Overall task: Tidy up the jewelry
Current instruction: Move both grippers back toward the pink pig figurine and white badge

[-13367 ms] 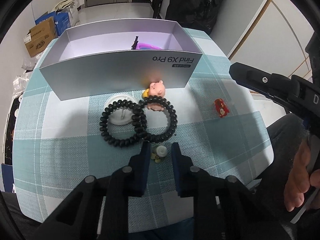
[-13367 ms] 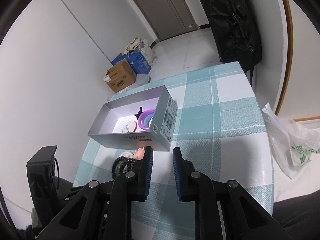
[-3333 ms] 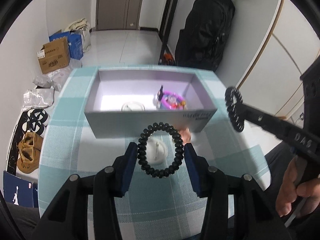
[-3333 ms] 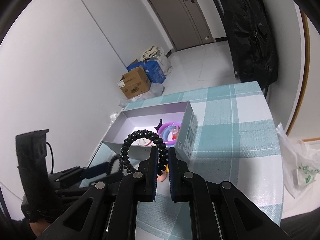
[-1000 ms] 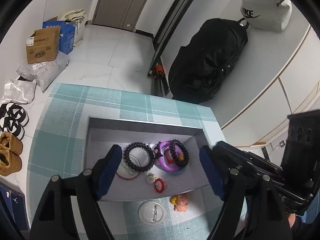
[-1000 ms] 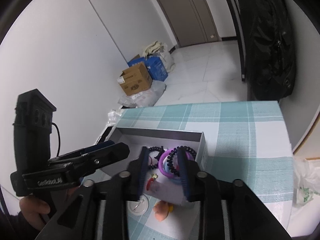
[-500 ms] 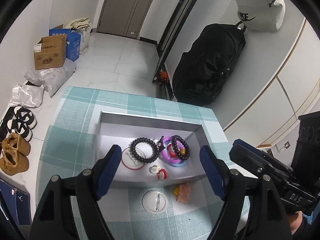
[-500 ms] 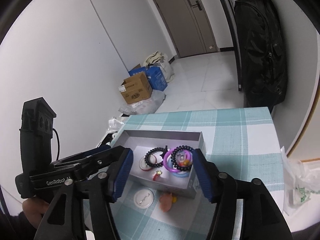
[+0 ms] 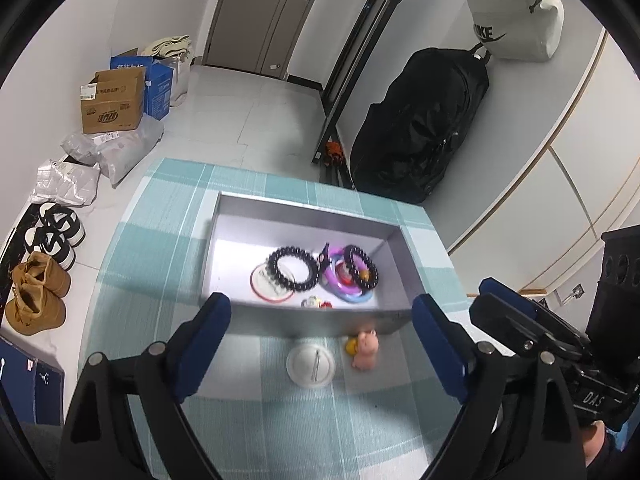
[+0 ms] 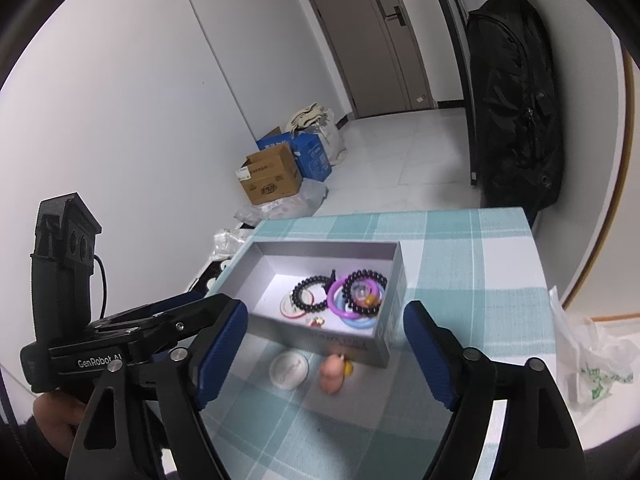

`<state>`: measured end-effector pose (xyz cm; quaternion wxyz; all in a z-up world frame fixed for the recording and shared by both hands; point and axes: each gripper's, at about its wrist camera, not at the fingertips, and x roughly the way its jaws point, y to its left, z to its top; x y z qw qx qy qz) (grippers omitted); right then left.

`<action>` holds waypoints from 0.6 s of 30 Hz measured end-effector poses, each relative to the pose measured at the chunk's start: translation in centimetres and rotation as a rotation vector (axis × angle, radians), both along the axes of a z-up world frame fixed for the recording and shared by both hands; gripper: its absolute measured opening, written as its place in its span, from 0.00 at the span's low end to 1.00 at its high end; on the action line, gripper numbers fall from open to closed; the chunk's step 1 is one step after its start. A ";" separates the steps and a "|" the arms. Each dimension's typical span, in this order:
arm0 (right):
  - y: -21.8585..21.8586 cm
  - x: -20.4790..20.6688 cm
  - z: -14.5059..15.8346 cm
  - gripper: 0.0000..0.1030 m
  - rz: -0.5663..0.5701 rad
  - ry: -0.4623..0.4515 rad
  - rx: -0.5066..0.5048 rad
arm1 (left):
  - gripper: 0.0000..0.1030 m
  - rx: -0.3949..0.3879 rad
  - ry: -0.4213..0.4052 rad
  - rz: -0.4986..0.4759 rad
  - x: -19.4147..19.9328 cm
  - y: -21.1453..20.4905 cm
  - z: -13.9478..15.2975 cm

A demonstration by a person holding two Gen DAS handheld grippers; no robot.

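Note:
A grey box (image 9: 312,317) (image 10: 320,247) stands on the teal checked tablecloth (image 9: 160,240). Inside lie two black coil hair ties (image 9: 293,269) (image 9: 361,266), purple and blue rings (image 9: 348,292), a white badge with a red rim (image 9: 264,286) and a small red charm (image 9: 320,302). In front of the box lie a white round badge (image 9: 311,366) (image 10: 289,369) and a pink pig figure (image 9: 366,349) (image 10: 334,371). My left gripper (image 9: 322,346) is wide open and empty, above the table's near side. My right gripper (image 10: 325,350) is wide open and empty, high over the table.
Cardboard boxes (image 9: 114,100) and plastic bags lie on the floor at the left, with shoes (image 9: 38,292) by the table. A black bag (image 9: 420,128) hangs at the back right. A white plastic bag (image 10: 588,364) lies right of the table.
Both grippers have pulled back and up from the box. Both hair ties, held earlier, now lie in the box. Both grippers are empty.

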<state>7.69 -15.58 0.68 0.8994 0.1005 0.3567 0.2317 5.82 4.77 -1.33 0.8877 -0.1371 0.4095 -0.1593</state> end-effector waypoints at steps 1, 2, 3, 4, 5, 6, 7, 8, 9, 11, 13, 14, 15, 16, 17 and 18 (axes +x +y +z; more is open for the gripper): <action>-0.1 -0.3 -0.2 0.82 -0.001 0.006 -0.001 | 0.87 0.005 0.005 -0.002 -0.1 -0.1 -0.1; -0.2 -0.5 -0.3 0.83 -0.001 0.010 -0.001 | 0.87 0.005 0.014 -0.012 -0.3 -0.3 -0.3; -0.2 -0.7 -0.4 0.83 0.001 0.017 -0.002 | 0.87 0.000 0.019 -0.021 -0.4 -0.3 -0.4; -0.3 -0.8 -0.6 0.83 0.002 0.027 -0.003 | 0.87 -0.001 0.022 -0.027 -0.6 -0.3 -0.5; -0.3 -0.9 -0.9 0.84 0.001 0.039 -0.006 | 0.87 0.000 0.022 -0.029 -0.8 -0.3 -0.5; -0.2 -0.9 -1.1 0.84 0.004 0.049 -0.011 | 0.87 -0.001 0.022 -0.034 -1.0 -0.3 -0.6; -0.2 -1.0 -1.3 0.84 0.004 0.054 -0.015 | 0.87 -0.002 0.022 -0.037 -1.2 -0.3 -0.7; -0.2 -1.0 -1.5 0.84 0.001 0.063 -0.022 | 0.87 -0.001 0.023 -0.037 -1.4 -0.3 -0.8; -0.2 -1.1 -1.7 0.84 -0.001 0.067 -0.025 | 0.87 -0.001 0.026 -0.038 -1.5 -0.3 -0.9; 0.0 -1.1 -2.1 0.85 0.004 0.074 -0.033 | 0.87 0.008 0.034 -0.033 -1.7 -0.1 -1.1; 0.3 -1.1 -2.6 0.85 0.013 0.090 -0.050 | 0.87 0.008 0.044 -0.025 -1.8 0.1 -1.3; 0.4 -1.1 -2.9 0.85 0.017 0.097 -0.053 | 0.87 0.014 0.046 -0.021 -1.8 0.2 -1.4; 0.5 -1.1 -3.1 0.85 0.022 0.104 -0.054 | 0.87 0.021 0.049 -0.016 -1.8 0.3 -1.5; 0.6 -1.1 -3.3 0.85 0.027 0.108 -0.054 | 0.87 0.021 0.055 -0.016 -1.8 0.5 -1.7; 0.7 -1.0 -3.6 0.85 0.032 0.118 -0.057 | 0.87 0.022 0.062 -0.012 -1.7 0.7 -1.8; 0.9 -0.9 -3.9 0.85 0.033 0.126 -0.066 | 0.87 0.025 0.066 -0.009 -1.6 0.9 -2.0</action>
